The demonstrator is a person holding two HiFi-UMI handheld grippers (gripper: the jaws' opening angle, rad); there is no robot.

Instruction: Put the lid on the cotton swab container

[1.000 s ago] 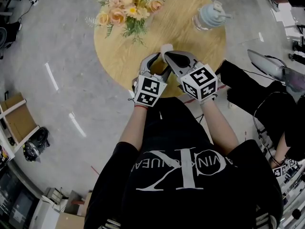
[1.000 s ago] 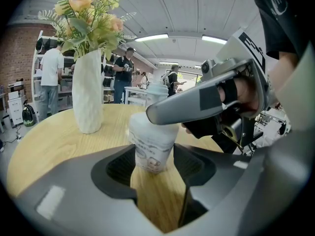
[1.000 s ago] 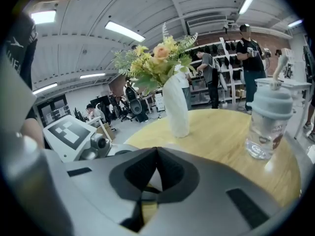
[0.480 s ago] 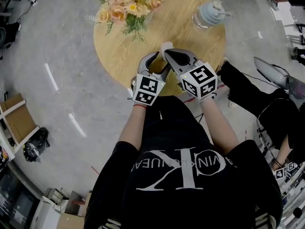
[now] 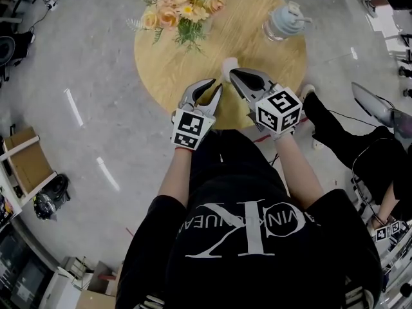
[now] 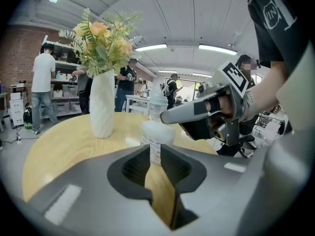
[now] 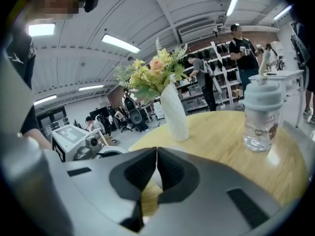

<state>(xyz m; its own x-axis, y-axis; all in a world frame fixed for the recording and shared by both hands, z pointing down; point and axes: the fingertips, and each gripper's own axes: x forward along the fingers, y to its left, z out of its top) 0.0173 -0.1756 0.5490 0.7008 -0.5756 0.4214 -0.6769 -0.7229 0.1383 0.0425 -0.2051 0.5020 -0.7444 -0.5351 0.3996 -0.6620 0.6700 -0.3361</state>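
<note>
The fingers [image 6: 132, 170] of the left gripper [image 5: 214, 87] stand a little apart, with only a narrow gap between them. They have just been closing, but nothing is between them, so they are released. Through the gap only the wooden counter [image 5: 187, 56] shows. Just beyond the tips stands the cotton swab container [image 6: 155, 154], upright on the counter, with its white lid [image 6: 157, 132] sitting on top.

The fingers [image 7: 174, 173] of the right gripper [image 7: 156, 150] are clenched, pad against pad, and no thing is seen between them. In the left gripper view its closed tip comes from the right side and ends just above the lid. Whether it touches the lid I cannot tell.

In the head view both grippers are side by side over the near edge of the round counter, the right one reaching a little farther. At the far left of the counter is a white vase [image 6: 103, 107] with flowers [image 5: 177, 8]. At the far right is a clear bottle [image 7: 261, 114] with a pale cap, well apart from the container. In the background people [image 6: 44, 90] stand near shelves.
</note>
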